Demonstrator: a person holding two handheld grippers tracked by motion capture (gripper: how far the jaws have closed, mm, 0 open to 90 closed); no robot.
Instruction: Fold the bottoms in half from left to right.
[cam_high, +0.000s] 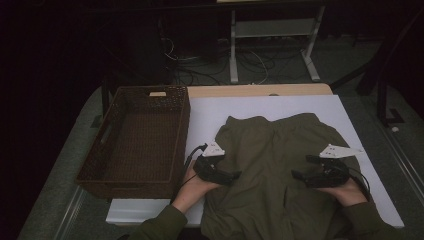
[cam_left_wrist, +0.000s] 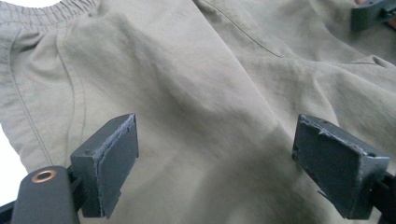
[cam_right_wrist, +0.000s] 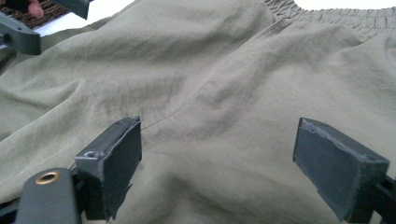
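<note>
Olive green shorts (cam_high: 272, 165) with an elastic waistband lie spread on the white table (cam_high: 220, 112), waistband toward the far side. My left gripper (cam_high: 236, 175) hovers over the garment's left part, jaws wide apart and pointing right; its own view shows the cloth (cam_left_wrist: 205, 102) under the open gripper (cam_left_wrist: 233, 163) with nothing between the pads. My right gripper (cam_high: 300, 167) sits over the right part, pointing left, also open. Wrinkled fabric and a seam (cam_right_wrist: 210, 84) lie below the open gripper (cam_right_wrist: 224, 163) in the right gripper view, and the other gripper (cam_right_wrist: 21, 32) shows at top left.
A dark brown woven basket (cam_high: 182, 125), with nothing inside, stands at the table's left side, close to the shorts. Beyond the far table edge are desk legs and cables on the floor (cam_high: 260, 65). White tabletop shows to the right of the shorts (cam_high: 370, 165).
</note>
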